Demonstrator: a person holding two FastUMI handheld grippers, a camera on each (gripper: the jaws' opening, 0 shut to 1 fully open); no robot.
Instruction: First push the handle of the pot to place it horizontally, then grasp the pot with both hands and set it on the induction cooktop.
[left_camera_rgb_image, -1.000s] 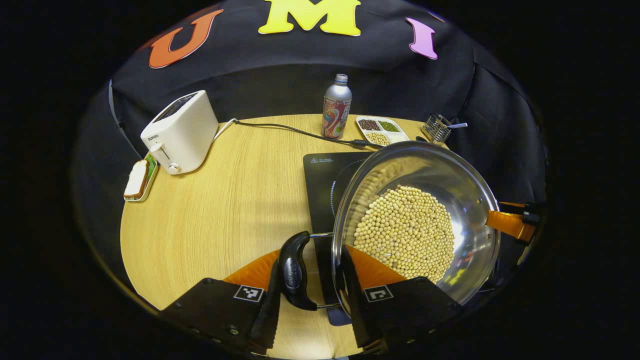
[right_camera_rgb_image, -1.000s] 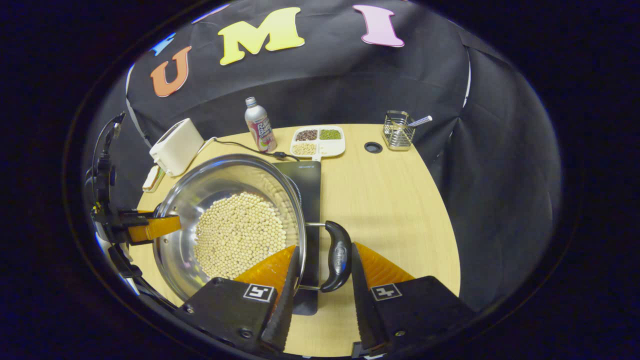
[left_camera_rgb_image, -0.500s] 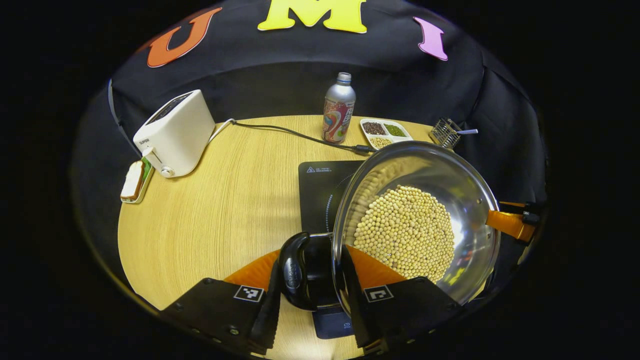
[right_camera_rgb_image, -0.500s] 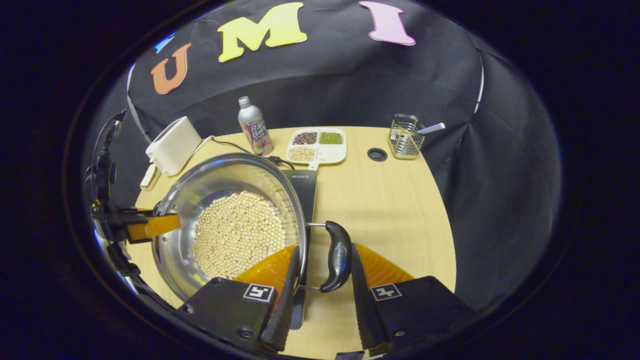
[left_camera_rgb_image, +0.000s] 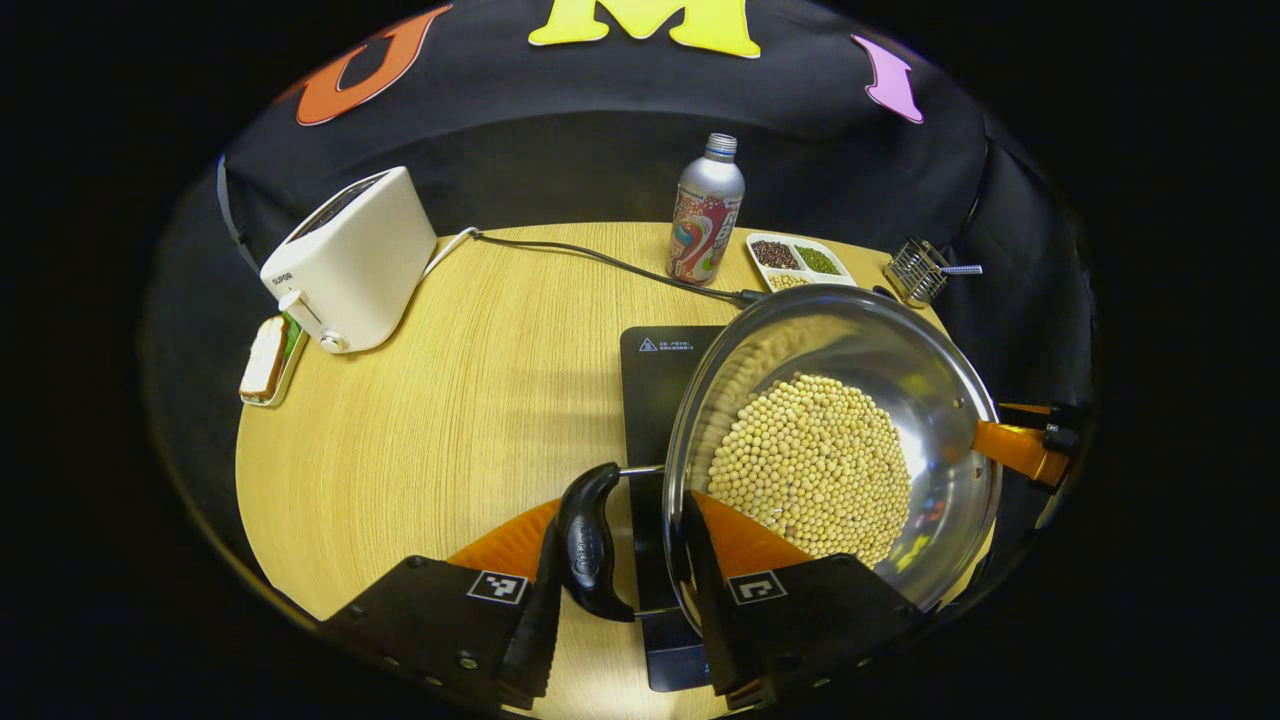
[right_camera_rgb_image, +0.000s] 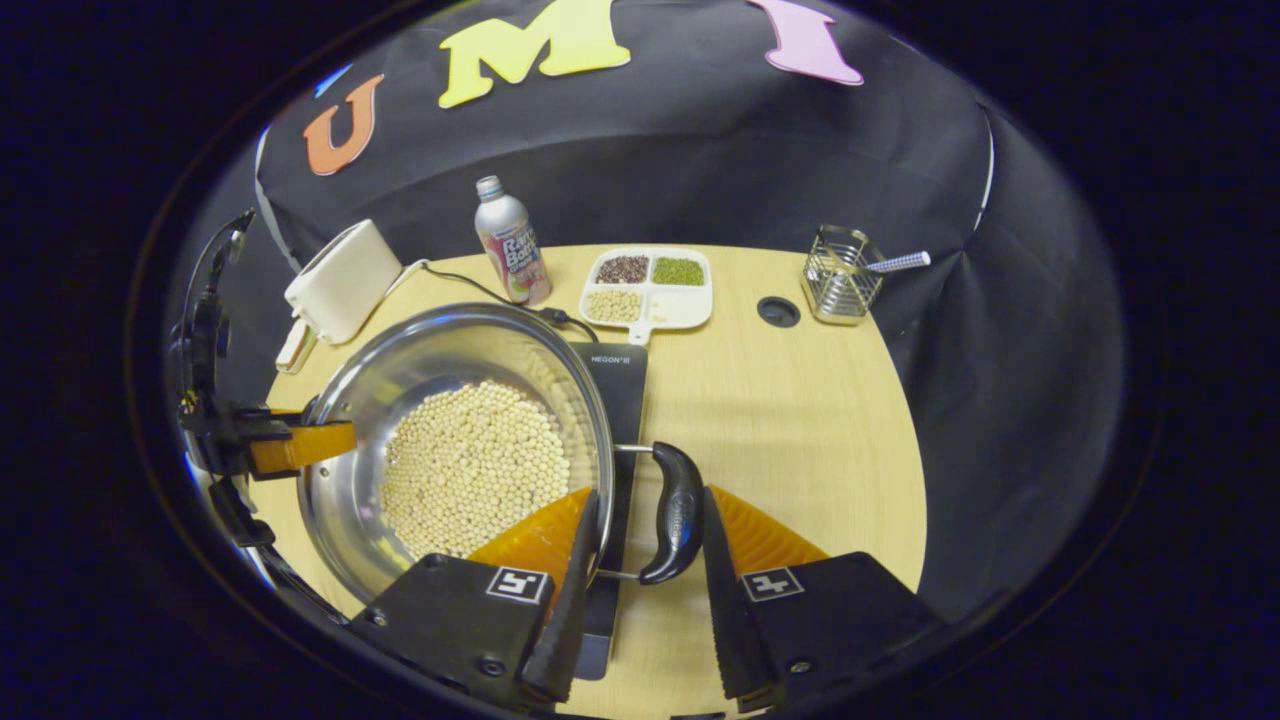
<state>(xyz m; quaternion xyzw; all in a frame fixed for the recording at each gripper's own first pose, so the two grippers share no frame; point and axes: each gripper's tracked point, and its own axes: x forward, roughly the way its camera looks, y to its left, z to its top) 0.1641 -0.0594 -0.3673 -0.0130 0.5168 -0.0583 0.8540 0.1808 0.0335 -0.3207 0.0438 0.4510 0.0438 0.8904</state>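
Observation:
A steel pot (left_camera_rgb_image: 900, 340) (right_camera_rgb_image: 420, 360) full of pale soybeans (left_camera_rgb_image: 810, 460) (right_camera_rgb_image: 470, 465) is over the black induction cooktop (left_camera_rgb_image: 655, 380) (right_camera_rgb_image: 620, 400); I cannot tell whether it rests on it. My left gripper (left_camera_rgb_image: 615, 590) is shut on the pot's black side handle (left_camera_rgb_image: 585, 540), with one finger outside the handle and one inside the rim. My right gripper (right_camera_rgb_image: 648, 590) is shut the same way on the opposite black handle (right_camera_rgb_image: 680, 510). Each gripper also shows across the pot in the other's view: the right gripper (left_camera_rgb_image: 1020, 445) and the left gripper (right_camera_rgb_image: 290, 445).
A white toaster (left_camera_rgb_image: 345, 260) (right_camera_rgb_image: 340, 280) and a small dish with a sandwich (left_camera_rgb_image: 265, 355) sit at the table's left. A bottle (left_camera_rgb_image: 705, 210) (right_camera_rgb_image: 510, 245), a divided tray of beans (left_camera_rgb_image: 800, 262) (right_camera_rgb_image: 650, 285), a wire holder (left_camera_rgb_image: 915, 270) (right_camera_rgb_image: 840, 275) and the cooktop's cable (left_camera_rgb_image: 600, 262) stand behind.
Both grippers have carried the pot a little toward the back of the table; the bottle, tray and toaster look nearer. Both grips are unchanged.

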